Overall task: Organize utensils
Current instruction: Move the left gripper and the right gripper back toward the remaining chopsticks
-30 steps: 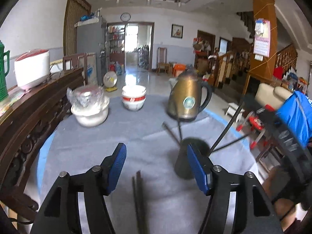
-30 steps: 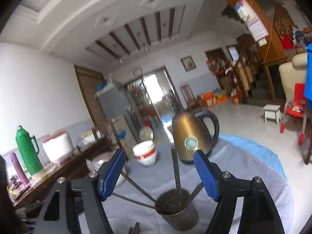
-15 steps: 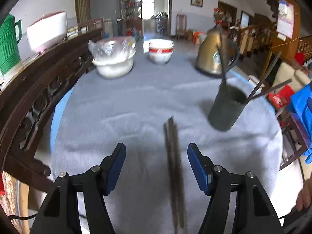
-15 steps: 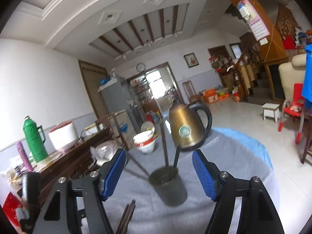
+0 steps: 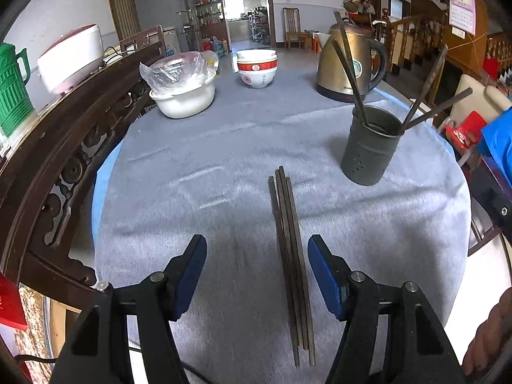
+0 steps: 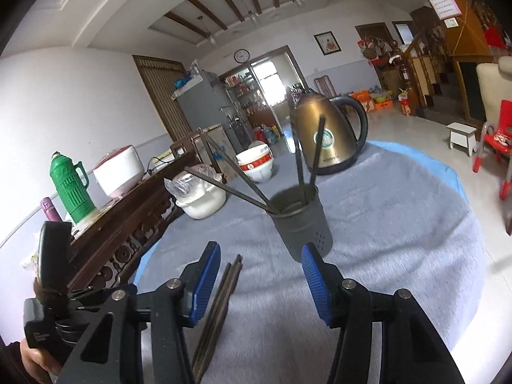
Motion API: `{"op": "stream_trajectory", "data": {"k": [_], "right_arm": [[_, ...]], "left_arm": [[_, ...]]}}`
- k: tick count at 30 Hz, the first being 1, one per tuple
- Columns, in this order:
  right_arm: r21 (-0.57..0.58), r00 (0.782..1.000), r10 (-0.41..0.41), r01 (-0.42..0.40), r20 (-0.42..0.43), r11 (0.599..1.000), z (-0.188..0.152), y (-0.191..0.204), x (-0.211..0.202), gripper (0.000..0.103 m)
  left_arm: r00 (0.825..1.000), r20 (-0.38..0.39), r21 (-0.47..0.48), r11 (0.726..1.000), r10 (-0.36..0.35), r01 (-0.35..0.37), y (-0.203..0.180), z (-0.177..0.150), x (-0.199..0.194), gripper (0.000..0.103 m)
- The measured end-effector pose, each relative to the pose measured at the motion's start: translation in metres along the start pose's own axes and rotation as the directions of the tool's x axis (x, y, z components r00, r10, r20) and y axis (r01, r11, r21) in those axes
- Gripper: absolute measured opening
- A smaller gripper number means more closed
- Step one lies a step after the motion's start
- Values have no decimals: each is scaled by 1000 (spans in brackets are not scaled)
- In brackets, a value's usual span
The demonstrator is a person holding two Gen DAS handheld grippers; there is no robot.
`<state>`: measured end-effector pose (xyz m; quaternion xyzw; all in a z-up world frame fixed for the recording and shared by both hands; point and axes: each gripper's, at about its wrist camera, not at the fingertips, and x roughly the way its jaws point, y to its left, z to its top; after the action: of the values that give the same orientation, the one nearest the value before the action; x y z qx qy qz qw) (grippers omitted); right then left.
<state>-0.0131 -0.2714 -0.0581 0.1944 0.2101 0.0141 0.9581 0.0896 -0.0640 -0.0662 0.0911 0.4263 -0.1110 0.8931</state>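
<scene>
Four chopsticks already stand in the holder [image 5: 371, 150], beyond the jaws. Loose chopsticks [image 5: 289, 246] lie flat on the tabletop [image 5: 192, 176], between the left gripper [image 5: 257, 272] jaws, which are released and empty. Right gripper [image 6: 260, 284] jaws are closing on nothing. Task judged partly done.

table [image 5: 192, 160]: grey cloth | chopsticks [image 5: 291, 256] flat | holder [image 5: 371, 147], kettle [image 5: 348, 60], bowls [image 5: 256, 67], covered basin [image 5: 182, 96] standing

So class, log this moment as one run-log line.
left gripper: open above chopsticks | right gripper: closing, empty | holder: upright
</scene>
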Motion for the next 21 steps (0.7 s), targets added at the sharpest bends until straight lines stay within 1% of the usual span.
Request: {"op": "stream_trajectory", "data": {"k": [4,12,15,21], "right_arm": [[-14,1000,-22,22,-2,1000,-3,-4,-1,57],[-28,1000,-24,24,14,999,-5,-9,-14,57],[-21,1000,-23,23,6,1000,-8,-14,-18,57],[-12,1000,-22,22,-11,1000,-8,-24,-27,57]], "left_arm": [[1000,-14,6,1000,14,-14,-2,-2,-1,67],[999,-36,30,999,38,-37,-13,-4,-4,67],[997,-49,40,998,51,-49,-18,-4,-4,67],[995,-70,17,998,64,-63,-22,-4,-5,67]]}}
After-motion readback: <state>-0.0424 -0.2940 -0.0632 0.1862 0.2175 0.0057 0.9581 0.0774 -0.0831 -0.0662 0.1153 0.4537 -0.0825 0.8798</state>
